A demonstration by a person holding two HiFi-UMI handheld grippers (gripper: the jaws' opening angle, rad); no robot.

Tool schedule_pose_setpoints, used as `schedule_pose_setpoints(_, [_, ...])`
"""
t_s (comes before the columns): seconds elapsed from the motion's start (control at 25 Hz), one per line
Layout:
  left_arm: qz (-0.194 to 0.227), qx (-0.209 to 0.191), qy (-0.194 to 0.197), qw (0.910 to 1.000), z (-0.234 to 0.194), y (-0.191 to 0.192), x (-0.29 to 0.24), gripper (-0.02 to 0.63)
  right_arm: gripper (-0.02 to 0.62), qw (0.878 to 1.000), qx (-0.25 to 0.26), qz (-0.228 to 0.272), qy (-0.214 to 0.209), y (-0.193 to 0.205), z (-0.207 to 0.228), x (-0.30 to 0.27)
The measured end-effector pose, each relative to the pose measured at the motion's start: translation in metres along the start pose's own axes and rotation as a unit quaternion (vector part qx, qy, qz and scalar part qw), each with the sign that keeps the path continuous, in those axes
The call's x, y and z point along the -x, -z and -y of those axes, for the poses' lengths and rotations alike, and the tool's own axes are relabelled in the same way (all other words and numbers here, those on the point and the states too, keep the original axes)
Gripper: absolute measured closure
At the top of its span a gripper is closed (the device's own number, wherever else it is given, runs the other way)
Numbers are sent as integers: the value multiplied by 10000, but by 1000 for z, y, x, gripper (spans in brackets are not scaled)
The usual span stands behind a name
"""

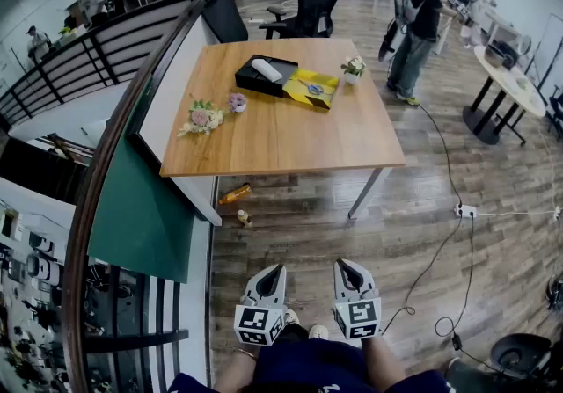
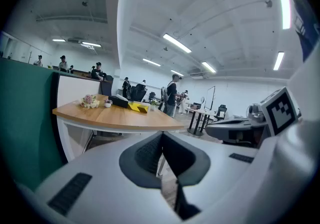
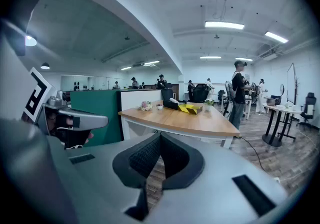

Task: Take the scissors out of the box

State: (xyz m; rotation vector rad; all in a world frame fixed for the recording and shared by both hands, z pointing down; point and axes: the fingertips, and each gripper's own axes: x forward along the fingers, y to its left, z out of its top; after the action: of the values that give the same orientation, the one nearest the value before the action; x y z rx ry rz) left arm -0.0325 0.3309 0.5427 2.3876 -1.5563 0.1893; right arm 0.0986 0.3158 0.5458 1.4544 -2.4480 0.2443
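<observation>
You haven't begun: your left gripper [image 1: 274,272] and right gripper [image 1: 345,266] fingers are closed, empty. Walk to the far desk [image 1: 290,132] and reach the box [image 1: 250,79].

Open wooden floor [image 1: 299,224] leads to the surface [image 1: 290,141], its near half bare. Black box [image 1: 264,75] and yellow item [image 1: 310,88] sit near the far edge, flowers [image 1: 201,117] at left; green partition [image 1: 141,207] alongside.
</observation>
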Motion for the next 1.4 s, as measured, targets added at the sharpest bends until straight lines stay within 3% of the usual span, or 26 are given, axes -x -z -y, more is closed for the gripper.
schedule_pose_setpoints(0.36, [162, -59, -84, 9998, 10, -6, 9, 603, 588, 9998, 168, 12, -58, 4, -1, 12])
schedule_pose_setpoints(0.68, [60, 195, 173, 9996, 15, 3, 7, 603, 582, 9997, -176, -137, 89, 18, 11, 11])
schedule_pose_setpoints(0.76, [81, 291, 292, 9991, 18, 4, 8, 571, 434, 9995, -241, -159, -96, 20, 9, 11])
schedule_pose_setpoints(0.8, [73, 327, 388, 9987, 20, 4, 8, 499, 364, 9994, -253, -157, -196, 20, 7, 10])
schedule_pose_setpoints(0.88, [37, 339, 522, 9981, 21, 7, 7, 354, 317, 9991, -257, -134, -311, 20, 4, 9])
schedule_pose_setpoints(0.96, [-6, 281, 566, 9980, 19, 8, 5, 295, 282, 9990, -257, -130, -342, 20, 2, 6])
schedule_pose_setpoints(1.4, [-211, -72, 982, 9949, 11, 12, 4, 288, 258, 9992, -378, 132, 25, 16, -5, -4])
